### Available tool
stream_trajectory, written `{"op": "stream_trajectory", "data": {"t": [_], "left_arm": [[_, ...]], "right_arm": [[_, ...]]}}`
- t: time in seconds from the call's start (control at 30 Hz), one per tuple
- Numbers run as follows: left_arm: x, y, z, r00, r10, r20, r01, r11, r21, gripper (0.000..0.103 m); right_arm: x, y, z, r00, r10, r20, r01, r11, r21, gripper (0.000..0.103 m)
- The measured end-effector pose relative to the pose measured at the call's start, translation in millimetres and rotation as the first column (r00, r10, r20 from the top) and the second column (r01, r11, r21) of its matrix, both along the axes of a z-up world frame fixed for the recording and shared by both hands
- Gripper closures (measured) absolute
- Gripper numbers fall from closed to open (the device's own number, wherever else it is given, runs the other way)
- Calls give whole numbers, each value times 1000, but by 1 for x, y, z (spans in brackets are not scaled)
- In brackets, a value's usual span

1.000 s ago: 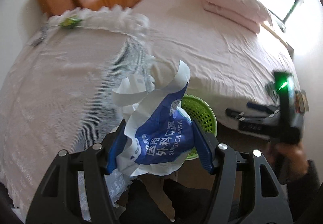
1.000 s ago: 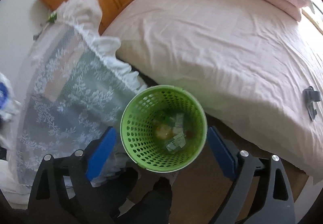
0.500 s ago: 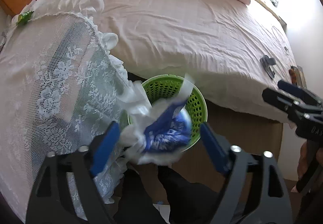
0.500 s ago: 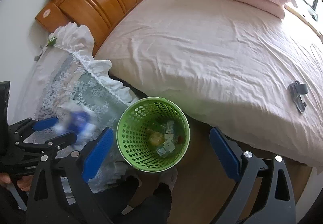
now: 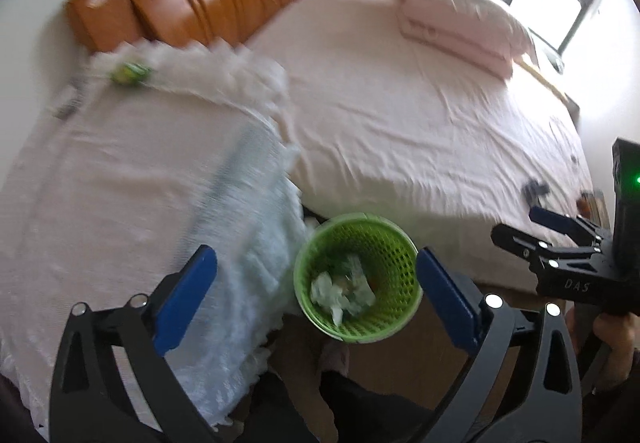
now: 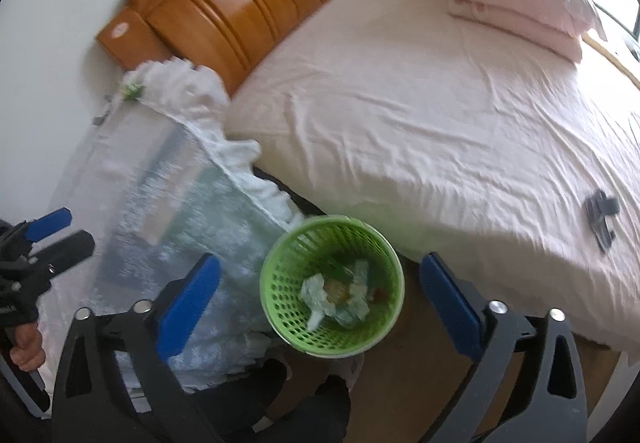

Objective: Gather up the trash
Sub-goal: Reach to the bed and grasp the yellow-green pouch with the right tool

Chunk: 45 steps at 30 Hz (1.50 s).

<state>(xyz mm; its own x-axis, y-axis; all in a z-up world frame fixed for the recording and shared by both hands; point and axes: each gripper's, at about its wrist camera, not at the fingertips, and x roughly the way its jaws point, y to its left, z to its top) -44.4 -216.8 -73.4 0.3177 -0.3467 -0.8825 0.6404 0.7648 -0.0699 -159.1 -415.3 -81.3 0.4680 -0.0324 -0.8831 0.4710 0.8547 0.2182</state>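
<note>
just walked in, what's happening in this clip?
A person is collecting trash with two handheld grippers, beside a bed. Both hang above the round green perforated plastic wastebasket on the floor. The left gripper and right gripper are each opening, nothing between the jaws. Crumpled white paper and wrappers lie inside the basket. A small green item sits on the lace-covered nightstand.

I see the round green plastic basket with many small holes (image 5: 357,279) standing upright on the floor, between the lace-covered side table and the bed. Inside it, at the bottom, lies the crumpled white and pale paper trash (image 5: 343,289), with some small orange and yellow pieces among it. I cannot tell what these small pieces are.
</note>
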Motion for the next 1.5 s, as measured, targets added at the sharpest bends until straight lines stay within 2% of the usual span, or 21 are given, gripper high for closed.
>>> {"op": "stream_trajectory", "data": {"t": [0.1,0.3,0.63,0.9,0.97,1.03,1.07,1.17,1.33,1.5], "left_arm": [[12,28,21,997,62,51,-61,998,-21,8],[38,79,41,978,189,84,-186,982,-39,8],[70,130,38,957,284,64,-281,958,-59,8],[114,164,30,937,346,53,-344,938,-52,8],[129,175,29,927,371,59,-369,928,-47,8],[147,188,28,915,397,67,-395,918,-42,8],[154,192,28,912,404,69,-402,915,-40,8],[178,208,27,901,426,83,-425,905,-30,8],[215,231,22,886,456,85,-456,890,-20,8],[243,248,17,877,473,85,-474,880,-6,8]], "right_arm": [[17,15,21,998,45,48,-44,999,-11,3],[54,50,45,986,128,106,-126,992,-24,2],[109,102,50,966,229,119,-231,973,-1,2],[165,138,46,950,288,118,-292,956,21,2],[199,153,42,939,324,116,-327,945,10,2],[211,156,41,935,335,117,-338,941,7,2],[245,165,35,926,360,111,-362,932,-3,2],[295,176,24,912,401,87,-399,916,-32,2],[385,196,1,864,504,21,-498,858,-124,3],[455,208,-24,826,560,-67,-561,804,-198,3]]}}
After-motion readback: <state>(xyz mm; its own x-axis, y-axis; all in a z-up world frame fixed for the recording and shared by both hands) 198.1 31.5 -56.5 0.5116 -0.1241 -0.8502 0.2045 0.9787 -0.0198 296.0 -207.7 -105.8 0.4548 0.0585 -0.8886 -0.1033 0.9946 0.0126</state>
